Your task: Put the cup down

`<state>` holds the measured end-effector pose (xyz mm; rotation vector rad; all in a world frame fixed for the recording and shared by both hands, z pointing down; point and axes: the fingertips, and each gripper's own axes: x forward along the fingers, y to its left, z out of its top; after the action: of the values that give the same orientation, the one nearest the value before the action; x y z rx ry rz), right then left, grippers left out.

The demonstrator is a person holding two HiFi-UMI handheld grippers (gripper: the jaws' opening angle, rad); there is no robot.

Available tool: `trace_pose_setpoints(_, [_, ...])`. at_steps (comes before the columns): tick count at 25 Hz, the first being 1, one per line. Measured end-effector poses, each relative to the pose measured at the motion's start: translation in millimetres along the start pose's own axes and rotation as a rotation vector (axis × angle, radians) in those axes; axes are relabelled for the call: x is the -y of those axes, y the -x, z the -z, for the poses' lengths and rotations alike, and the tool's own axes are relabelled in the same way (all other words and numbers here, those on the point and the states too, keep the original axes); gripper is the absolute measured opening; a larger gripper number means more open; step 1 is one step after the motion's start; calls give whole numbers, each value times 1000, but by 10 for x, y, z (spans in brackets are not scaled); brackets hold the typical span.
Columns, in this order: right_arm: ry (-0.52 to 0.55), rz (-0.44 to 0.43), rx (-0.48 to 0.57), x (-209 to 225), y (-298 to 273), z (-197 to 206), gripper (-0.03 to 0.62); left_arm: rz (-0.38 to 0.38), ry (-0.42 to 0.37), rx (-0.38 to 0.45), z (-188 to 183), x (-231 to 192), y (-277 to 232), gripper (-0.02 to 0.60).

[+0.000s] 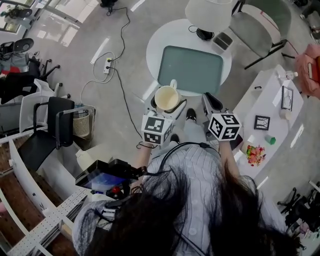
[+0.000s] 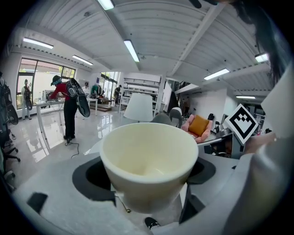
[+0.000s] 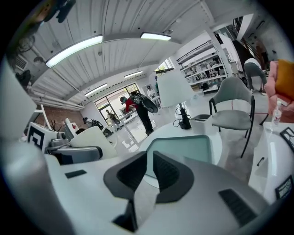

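The person's dark hair [image 1: 200, 215] fills the bottom of the head view, with a striped shirt [image 1: 195, 160] just above it. Past the two marker cubes, the left gripper [image 1: 165, 107] has its jaws clamped on the walls of a cream cup [image 1: 167, 97]. The cup is upright and held in the air at the near edge of the round white surface [image 1: 155, 42], by the lower left corner of a teal tray [image 1: 192, 67]. The right gripper [image 1: 212, 102] hangs beside it at the frame's centre right. A lamp [image 1: 207, 15] stands at the far rim.

In the left gripper view the cup fills the centre, mouth up and empty. A dark jaw presses on each side of it.

In the right gripper view the jaws are drawn together with nothing between them. The tray lies beyond, in the middle of the frame.

The main risk appears to be placement. The cup hangs right at the surface's edge, so a release made too early could send it to the floor [image 1: 100, 30]. If its base lands on the tray's rim it could tip. The smooth walls could also slip in the jaws if the gripper tilts on the way down.
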<state>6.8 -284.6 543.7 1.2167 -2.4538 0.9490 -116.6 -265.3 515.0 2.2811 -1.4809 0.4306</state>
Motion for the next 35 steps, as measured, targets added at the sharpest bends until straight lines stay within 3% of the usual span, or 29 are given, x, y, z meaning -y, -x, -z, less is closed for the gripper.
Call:
trace_pose_setpoints(12, [-41,28,-69,458,-167,10,58,36,-5,-67,265,12,-885,457])
trace_pose_setpoints(18, [-63,32,-118,625,-209,77,58,25,-73,-83,361,-34,-1280,457])
trace_pose_setpoints(35, [-62,32,-170,906,-450,-28,58,-54,-172,-115,785,-329,-2171,457])
